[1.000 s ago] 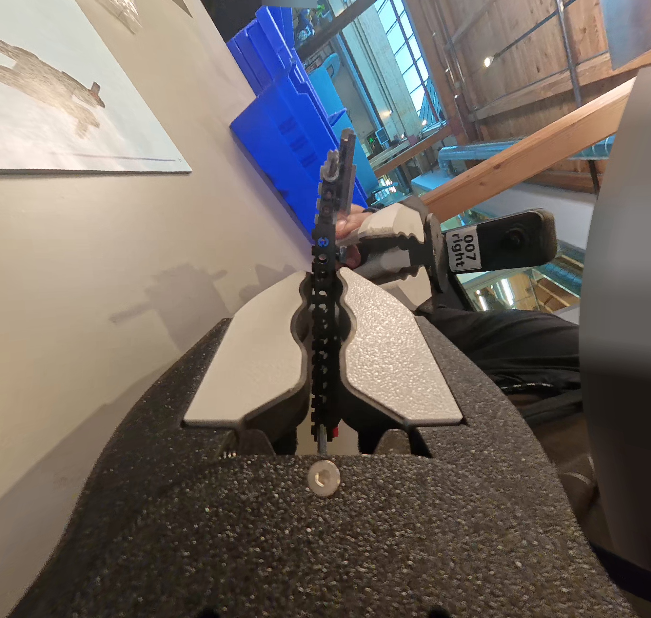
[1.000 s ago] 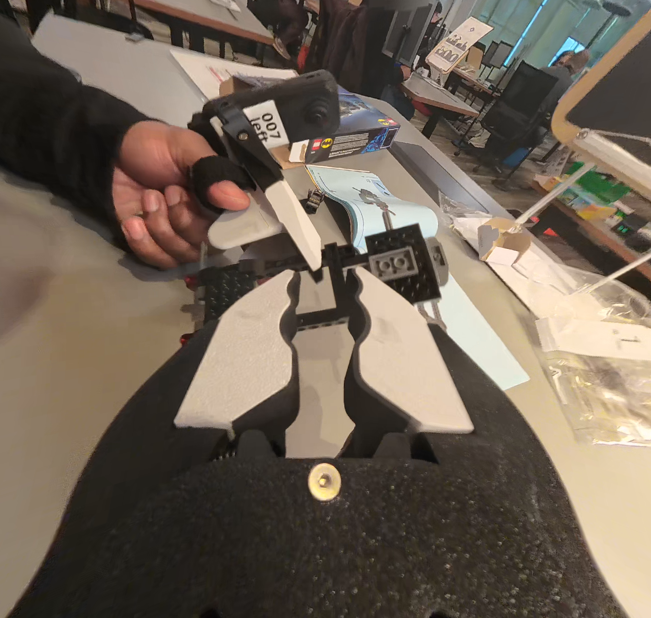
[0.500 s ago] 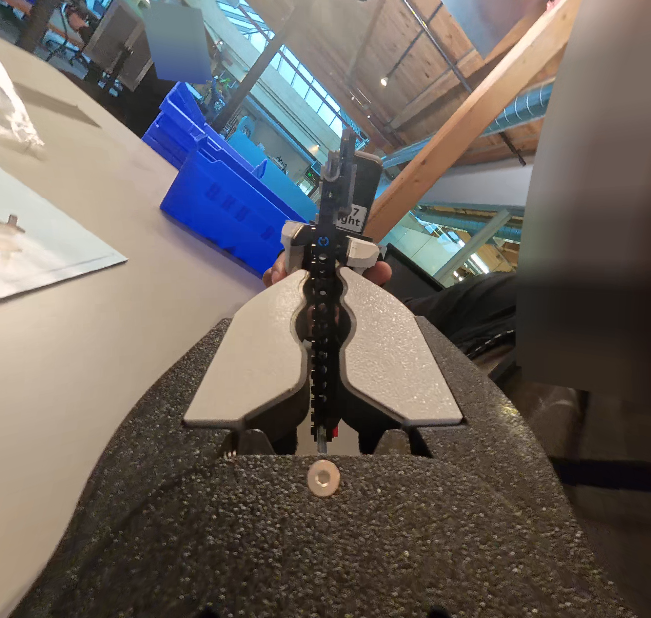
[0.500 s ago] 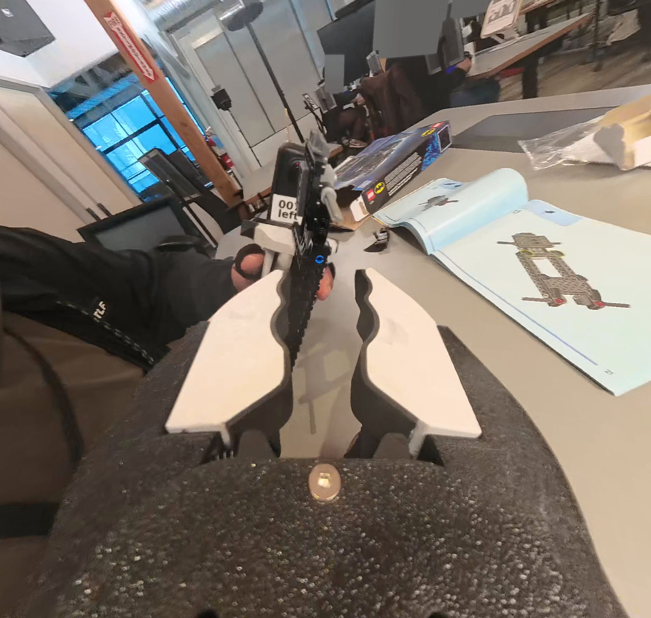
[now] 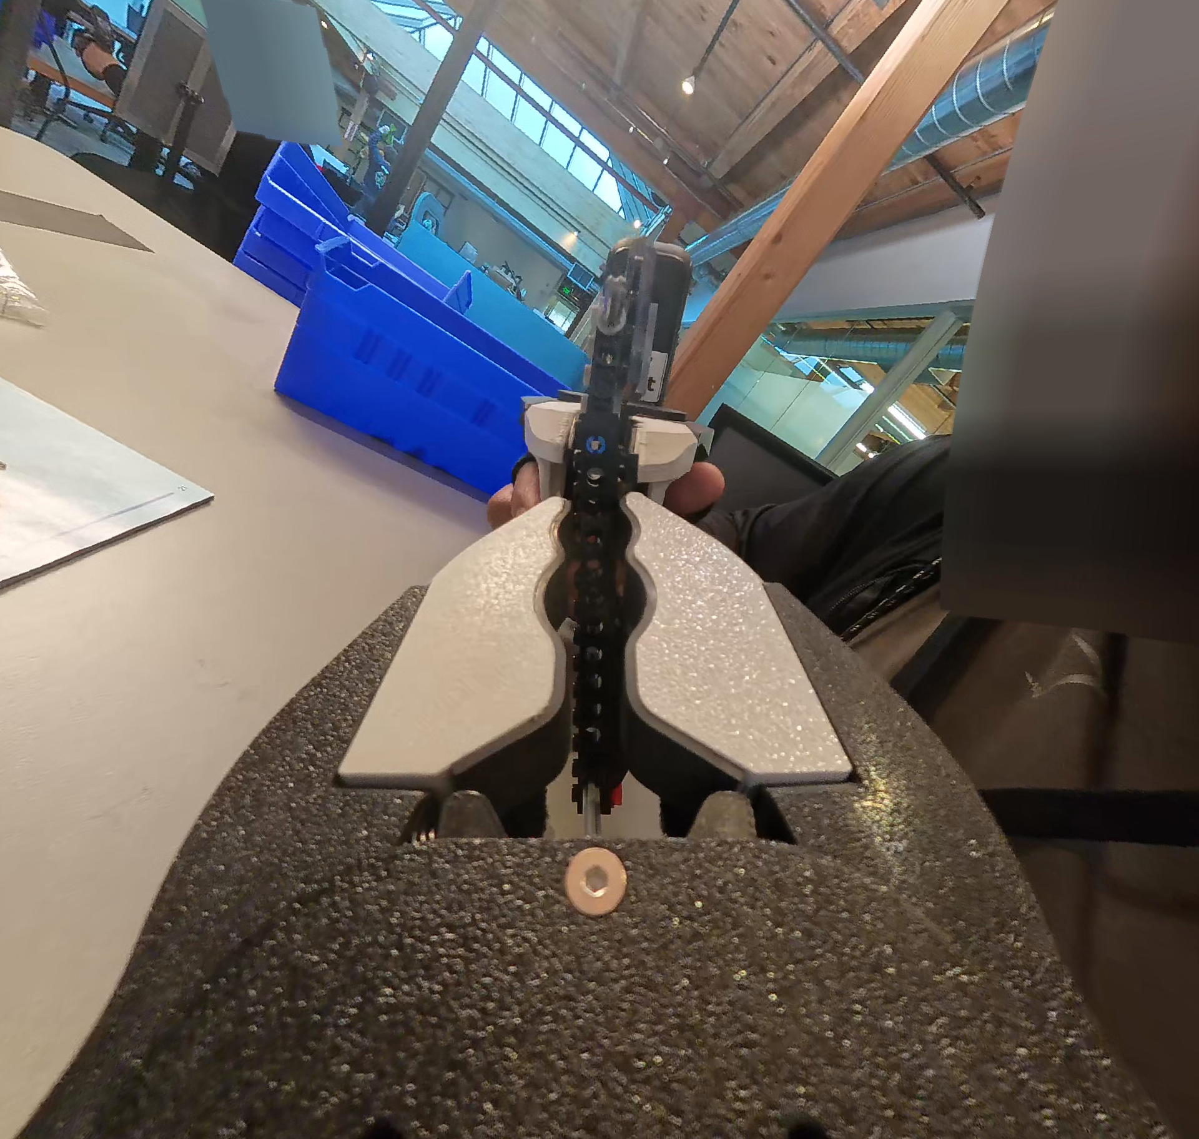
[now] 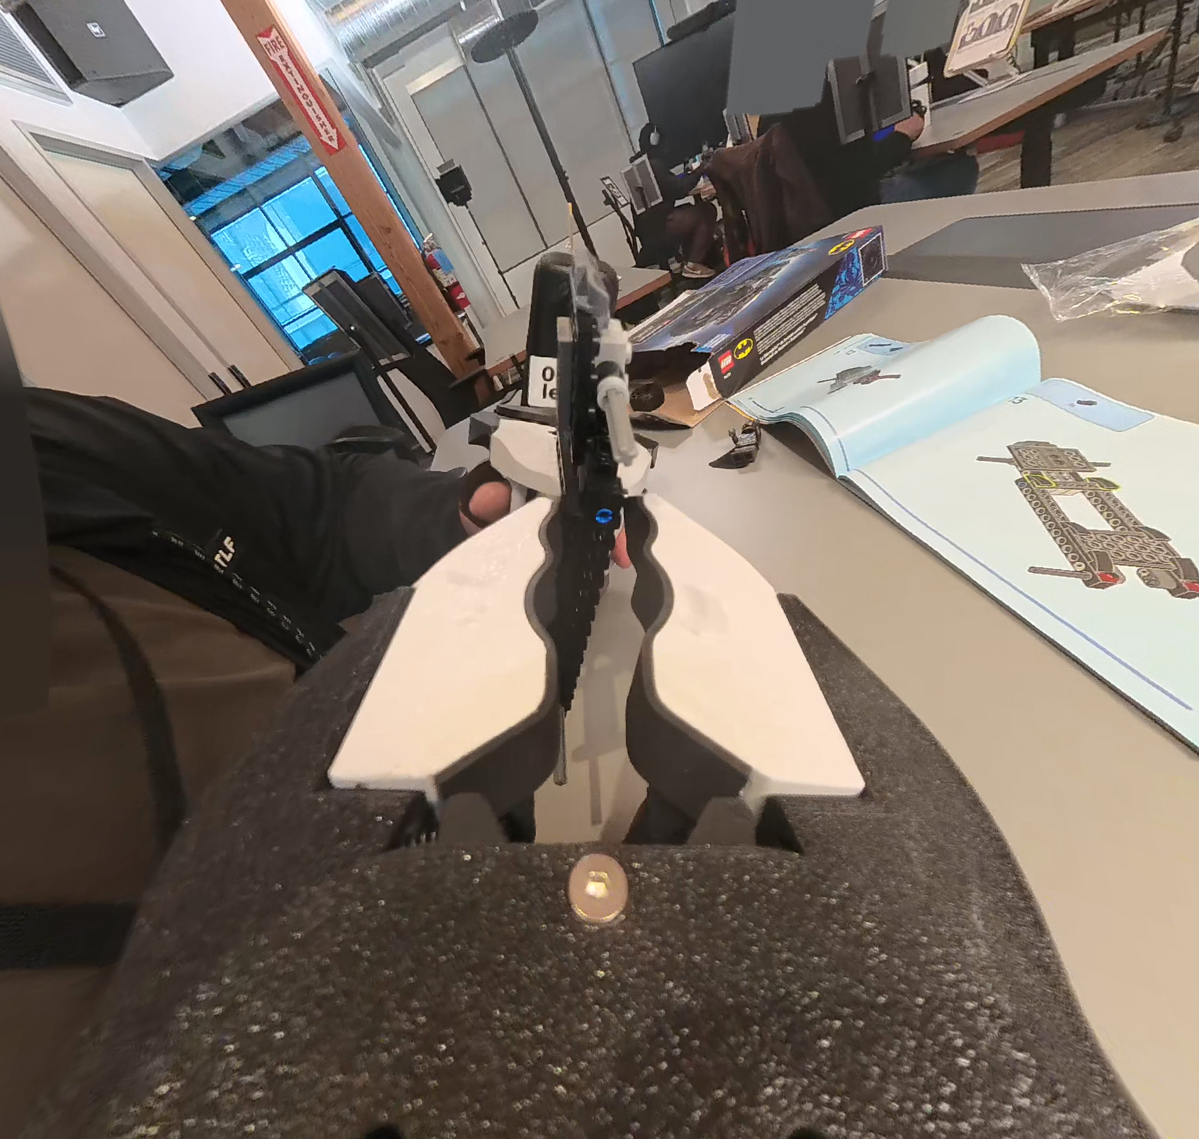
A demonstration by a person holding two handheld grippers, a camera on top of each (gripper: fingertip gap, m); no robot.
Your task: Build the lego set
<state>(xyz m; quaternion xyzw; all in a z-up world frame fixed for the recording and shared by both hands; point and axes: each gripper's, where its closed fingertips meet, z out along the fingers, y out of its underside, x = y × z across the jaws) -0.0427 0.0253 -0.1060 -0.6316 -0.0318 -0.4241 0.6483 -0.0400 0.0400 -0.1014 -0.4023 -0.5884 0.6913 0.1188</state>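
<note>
The left tongs (image 5: 597, 511) are clenched on a brick model (image 5: 593, 654), which is seen edge-on. Both pads press its flat sides along most of their length. The right tongs (image 6: 597, 511) face them from the opposite end with the same model between their fingers. It lies along one finger (image 6: 480, 621), but bare bench shows between it and the other, so these tongs count as released. The model hangs in the air above the near edge of the bench (image 6: 778, 556), close to the person's dark sleeve (image 6: 259, 511).

My judgement is that the left grip carries everything, so it is best kept square and unmoved. Any squeeze from the right should land on the flat faces, clear of the grey pin (image 6: 616, 407) sticking out at the far end. A slanted pinch on so thin a piece could twist it or pop bricks apart.

The model is a long, narrow black beam lined with round holes. It has a small blue dot near the far end and grey parts above, and a thin rod with a red speck shows at the end nearest the left camera.

An open pale-blue booklet (image 6: 973, 459) lies toward the bench's right side, with a dark box (image 6: 778, 303) and a small dark figure (image 6: 746, 443) behind it. Blue bins (image 5: 402, 368) stand at the bench's far edge.
</note>
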